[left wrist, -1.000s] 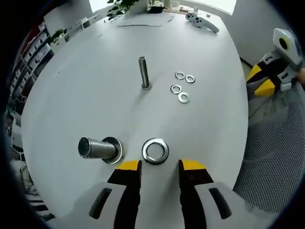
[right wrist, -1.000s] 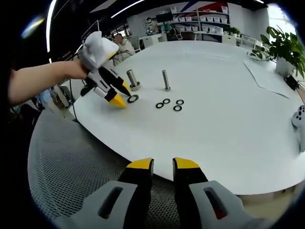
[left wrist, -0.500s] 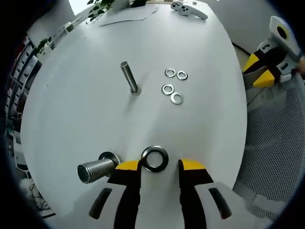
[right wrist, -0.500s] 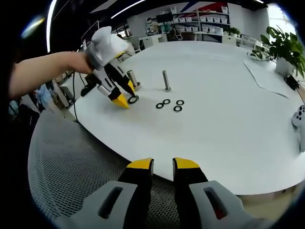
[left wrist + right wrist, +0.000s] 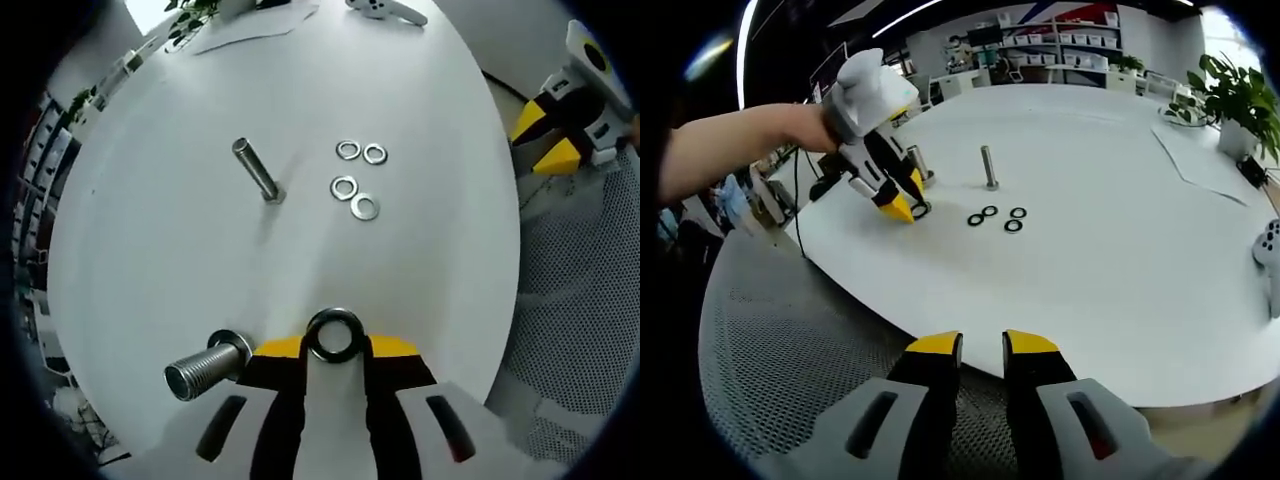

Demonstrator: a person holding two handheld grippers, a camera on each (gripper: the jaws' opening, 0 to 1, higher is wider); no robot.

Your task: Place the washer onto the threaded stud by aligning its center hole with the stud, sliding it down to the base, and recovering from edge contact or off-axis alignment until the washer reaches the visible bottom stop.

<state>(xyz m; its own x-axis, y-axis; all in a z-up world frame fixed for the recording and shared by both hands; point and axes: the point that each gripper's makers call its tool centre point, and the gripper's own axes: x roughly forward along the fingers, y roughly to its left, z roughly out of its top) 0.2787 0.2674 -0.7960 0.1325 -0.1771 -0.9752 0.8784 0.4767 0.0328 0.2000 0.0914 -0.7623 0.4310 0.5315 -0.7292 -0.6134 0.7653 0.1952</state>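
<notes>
The left tongs (image 5: pixel 335 347) are closed on the large washer (image 5: pixel 334 335), pinching it by its rim between the two yellow tips. The washer lies low on the white counter (image 5: pixel 180 240), its center hole open and facing the camera. In the right gripper view the same tongs (image 5: pixel 908 210) reach down at the counter's near left edge, held by a person's hand (image 5: pixel 805 125).

Just left of the pinched washer, in the left gripper view, stands a thick threaded stud (image 5: pixel 205 365) with a flat flange at its base. It is close beside the washer but not touching it. Farther out on the counter rises a slimmer plain stud (image 5: pixel 256 171), and to its right lie four small washers (image 5: pixel 357 180) in a loose cluster. At the far edge are a sheet of paper (image 5: pixel 255 22) and a white game controller (image 5: pixel 385 8).

The right tongs (image 5: pixel 982 345) hang off the counter's near edge above a grey mesh surface (image 5: pixel 780 350). Their yellow tips stand slightly apart and hold nothing.

The likely trouble is in the grip and the approach. A rim pinch on a thin metal ring may let it pivot or slip out as it is lifted. If the washer arrives tilted or off center, its edge would probably catch on the stud's top or threads and jam short of the flange.
</notes>
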